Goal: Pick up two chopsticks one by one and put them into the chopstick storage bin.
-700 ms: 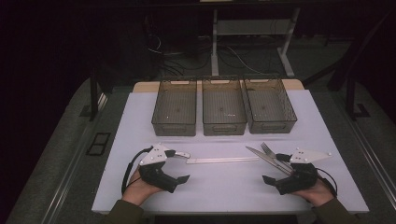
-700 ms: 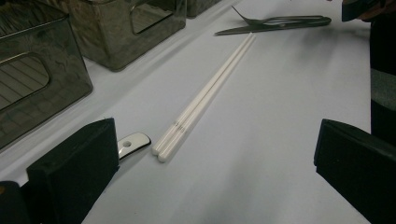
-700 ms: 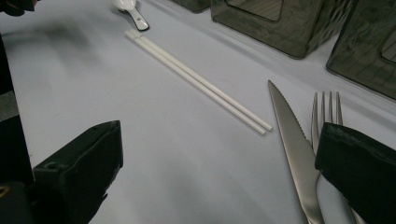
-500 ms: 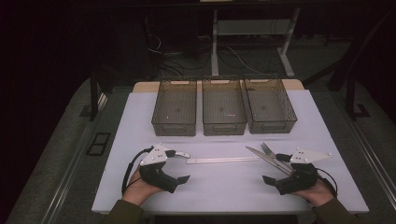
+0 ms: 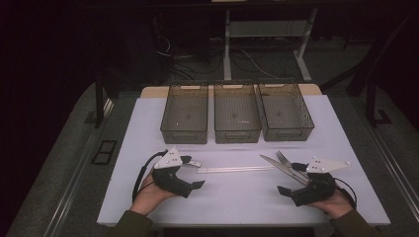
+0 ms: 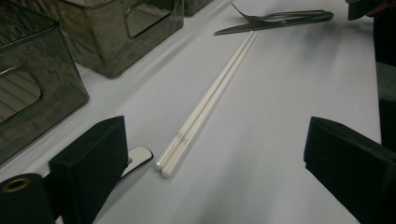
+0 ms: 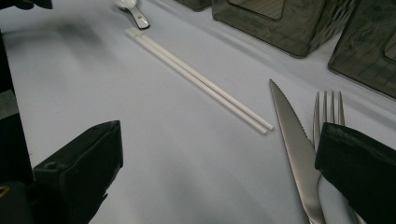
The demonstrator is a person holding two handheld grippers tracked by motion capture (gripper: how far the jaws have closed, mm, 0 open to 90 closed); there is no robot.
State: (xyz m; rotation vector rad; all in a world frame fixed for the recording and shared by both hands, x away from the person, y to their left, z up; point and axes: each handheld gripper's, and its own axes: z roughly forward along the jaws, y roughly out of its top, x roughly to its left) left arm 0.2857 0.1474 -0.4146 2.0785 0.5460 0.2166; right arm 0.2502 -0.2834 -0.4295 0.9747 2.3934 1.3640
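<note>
A person's two hands rest at the near edge of a table covered with a white cloth (image 5: 237, 197), each hand holding a black two-jaw gripper. The left gripper (image 5: 190, 174) lies at the near left with its jaws spread wide and nothing between them. In the left gripper view, a pair of white chopsticks (image 6: 205, 105) lies on the cloth between the spread jaws and runs away from them, and the handle end of a white spoon (image 6: 137, 158) peeks out beside the left jaw, just beside the chopsticks' near ends. The right gripper (image 5: 291, 177) lies at the near right, jaws also spread wide and gripping nothing. In the right gripper view, a steel knife (image 7: 296, 144) and a steel fork (image 7: 327, 116) lie side by side just in front of the right jaw, which covers part of the fork's handle. The chopsticks stretch left to right across the middle of the cloth, between the two grippers. Farther back, three dark see-through bins (image 5: 237, 136) stand in a row, side by side, near the far edge of the cloth.
</note>
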